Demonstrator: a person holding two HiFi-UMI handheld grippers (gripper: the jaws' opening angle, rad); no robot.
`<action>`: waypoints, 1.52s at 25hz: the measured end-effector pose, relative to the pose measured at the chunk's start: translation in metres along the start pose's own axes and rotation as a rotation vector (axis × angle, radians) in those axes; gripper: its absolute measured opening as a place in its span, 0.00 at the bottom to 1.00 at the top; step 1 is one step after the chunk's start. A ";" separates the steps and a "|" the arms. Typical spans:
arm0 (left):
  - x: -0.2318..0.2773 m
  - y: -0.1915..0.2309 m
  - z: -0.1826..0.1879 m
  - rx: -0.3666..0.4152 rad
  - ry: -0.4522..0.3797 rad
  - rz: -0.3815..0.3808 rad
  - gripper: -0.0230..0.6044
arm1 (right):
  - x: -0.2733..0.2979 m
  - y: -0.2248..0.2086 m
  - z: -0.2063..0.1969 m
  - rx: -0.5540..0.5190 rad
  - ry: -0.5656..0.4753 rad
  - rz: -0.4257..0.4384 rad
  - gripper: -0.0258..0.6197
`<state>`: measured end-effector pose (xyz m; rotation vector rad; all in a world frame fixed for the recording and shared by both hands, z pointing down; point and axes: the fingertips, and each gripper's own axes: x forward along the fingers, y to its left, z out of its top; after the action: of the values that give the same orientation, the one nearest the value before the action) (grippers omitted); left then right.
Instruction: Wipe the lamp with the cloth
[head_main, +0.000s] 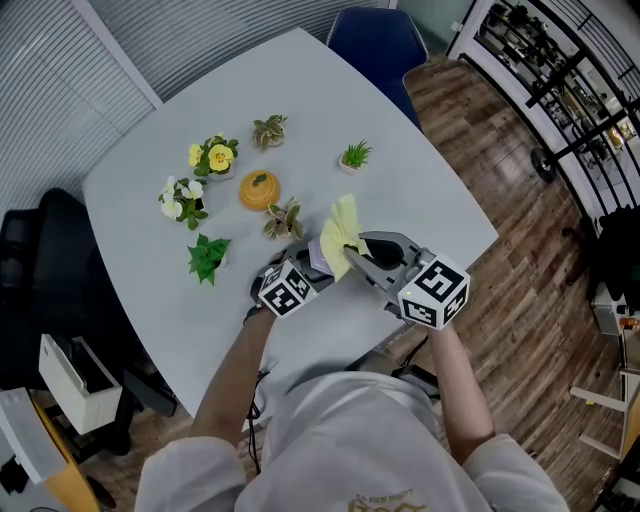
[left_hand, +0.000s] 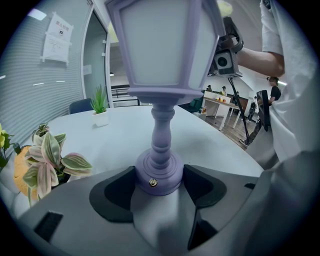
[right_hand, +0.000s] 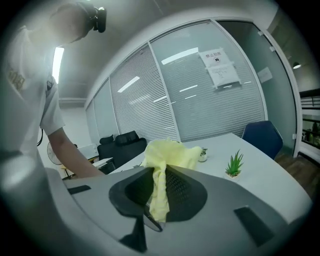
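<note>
A lavender lantern-style lamp (left_hand: 161, 60) stands upright, and my left gripper (left_hand: 159, 184) is shut on its round base (left_hand: 159, 172). From the head view only a sliver of the lamp (head_main: 318, 260) shows between the two grippers, just ahead of my left gripper (head_main: 303, 270). A pale yellow cloth (right_hand: 161, 167) is pinched in my right gripper (right_hand: 157, 192), with most of it bunched above the jaws. In the head view the cloth (head_main: 341, 232) sticks out ahead of my right gripper (head_main: 353, 258), right beside the lamp's top.
On the white table (head_main: 420, 180) stand several small potted plants (head_main: 207, 256), yellow and white flowers (head_main: 215, 156) and an orange pot (head_main: 260, 189). A variegated plant (left_hand: 50, 157) sits close left of the lamp. A blue chair (head_main: 378, 45) is at the far edge, a black chair (head_main: 45, 270) to the left.
</note>
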<state>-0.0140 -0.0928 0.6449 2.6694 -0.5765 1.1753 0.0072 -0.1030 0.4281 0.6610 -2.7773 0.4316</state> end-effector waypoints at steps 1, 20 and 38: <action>0.000 0.000 0.000 0.001 0.000 0.001 0.53 | 0.001 0.003 0.002 -0.021 0.002 0.004 0.13; -0.001 0.000 0.000 0.003 0.000 0.001 0.53 | 0.033 0.038 0.007 -0.284 0.070 0.011 0.13; -0.001 0.000 -0.001 0.007 -0.010 0.010 0.53 | 0.026 0.016 0.000 -0.204 0.010 -0.067 0.16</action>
<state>-0.0155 -0.0922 0.6452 2.6829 -0.5897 1.1694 -0.0229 -0.0996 0.4327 0.6974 -2.7315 0.1343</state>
